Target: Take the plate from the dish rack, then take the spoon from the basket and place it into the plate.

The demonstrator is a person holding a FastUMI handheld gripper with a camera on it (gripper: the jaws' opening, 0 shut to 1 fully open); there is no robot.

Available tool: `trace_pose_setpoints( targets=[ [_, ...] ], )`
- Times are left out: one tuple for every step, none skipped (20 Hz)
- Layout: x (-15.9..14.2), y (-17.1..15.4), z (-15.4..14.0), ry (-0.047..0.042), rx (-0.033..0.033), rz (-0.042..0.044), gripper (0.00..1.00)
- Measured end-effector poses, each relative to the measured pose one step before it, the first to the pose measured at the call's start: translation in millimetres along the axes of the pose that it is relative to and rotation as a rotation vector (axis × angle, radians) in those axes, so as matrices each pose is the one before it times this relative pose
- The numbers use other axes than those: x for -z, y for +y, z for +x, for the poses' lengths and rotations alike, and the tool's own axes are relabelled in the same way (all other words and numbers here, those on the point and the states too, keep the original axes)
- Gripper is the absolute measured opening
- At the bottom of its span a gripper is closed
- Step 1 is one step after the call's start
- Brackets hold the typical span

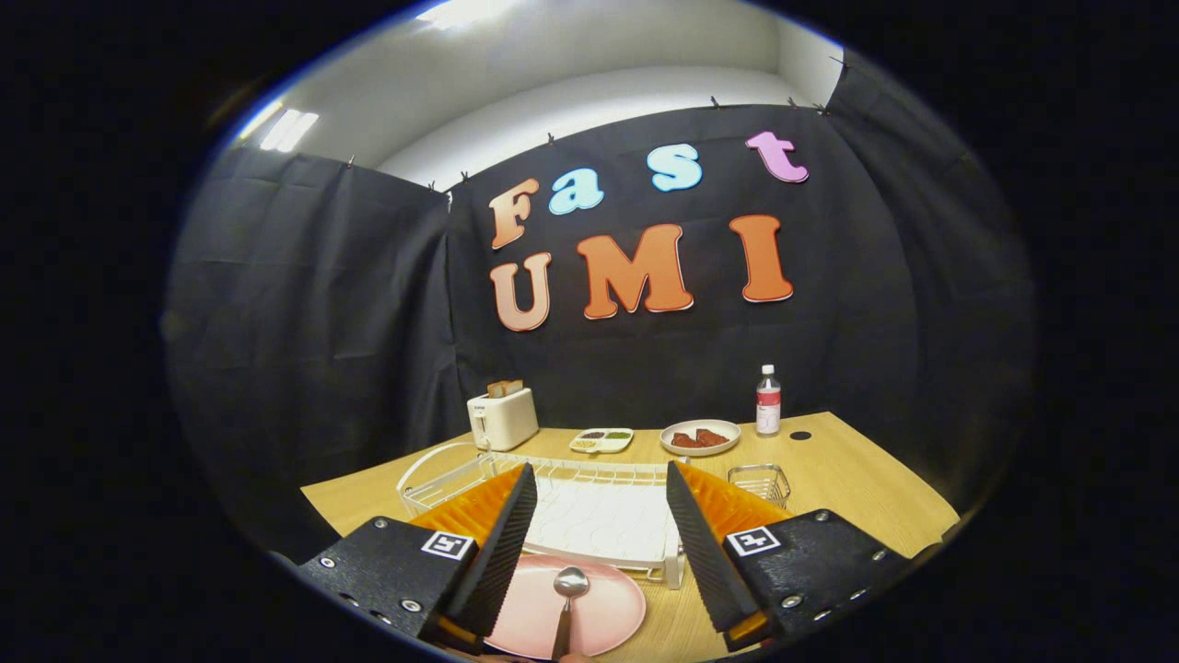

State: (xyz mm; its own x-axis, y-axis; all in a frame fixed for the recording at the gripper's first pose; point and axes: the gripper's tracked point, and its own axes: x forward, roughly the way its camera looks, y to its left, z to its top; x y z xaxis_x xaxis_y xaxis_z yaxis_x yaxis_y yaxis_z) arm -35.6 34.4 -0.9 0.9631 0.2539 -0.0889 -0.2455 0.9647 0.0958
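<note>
A pink plate [576,610] lies flat on the wooden table, just in front of the white wire dish rack [589,502]. A metal spoon [567,594] rests in the plate, bowl end toward the rack. My gripper [599,481] hangs above the plate with its two fingers spread wide apart and nothing between them. The small wire basket [759,482] stands beside the rack, behind the right finger, and looks empty.
Along the back of the table [857,479] stand a white toaster [502,416] with toast in it, a divided dish [601,440], a bowl of brown food [700,436] and a plastic bottle [768,400]. A dark round spot [800,435] sits near the bottle.
</note>
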Motion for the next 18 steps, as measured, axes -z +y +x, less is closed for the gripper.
trace_pose_setpoints(
  targets=[
    [-7.94,-3.11,0.37,-0.01816,0.01424,0.00383,0.86],
    [-6.51,-3.97,-0.51,-0.01399,0.01947,0.00235,0.87],
    [-6.11,-4.99,0.03,-0.02173,0.02666,0.00441,0.89],
    [-8.46,-4.87,0.41,-0.02682,0.02255,0.00254,0.9],
    [-3.87,-2.63,-0.66,-0.01743,0.02,0.00081,0.9],
    [-3.08,-1.1,-0.5,-0.0138,0.00868,-0.00266,0.91],
    [-1.93,-0.25,0.26,-0.00987,0.00664,-0.00766,0.91],
    [-2.21,-2.39,0.64,-0.00798,0.01014,-0.00813,0.91],
    [-1.41,-0.91,0.46,-0.00285,0.00773,-0.00684,0.91],
    [-0.67,-0.06,0.28,-0.0012,0.00644,-0.00351,0.91],
    [-0.85,1.13,-0.2,-0.0009,0.0003,-0.00412,0.91],
    [-0.1,0.08,-0.06,-0.0014,0.00326,-0.00293,0.91],
    [-0.04,0.1,0.04,-0.00155,0.00069,-0.00505,0.91],
    [0.84,0.18,0.47,0.0012,0.00414,-0.00435,0.91],
    [0.41,-0.12,0.82,0.00142,0.00299,-0.00519,0.91],
    [-0.27,-1.55,0.31,-0.00114,0.00577,-0.00536,0.91],
    [-0.09,-0.81,1.07,0.00209,0.00766,-0.00643,0.91],
    [-0.83,-1.16,-0.47,-0.00238,0.00515,-0.00461,0.91]
  ],
)
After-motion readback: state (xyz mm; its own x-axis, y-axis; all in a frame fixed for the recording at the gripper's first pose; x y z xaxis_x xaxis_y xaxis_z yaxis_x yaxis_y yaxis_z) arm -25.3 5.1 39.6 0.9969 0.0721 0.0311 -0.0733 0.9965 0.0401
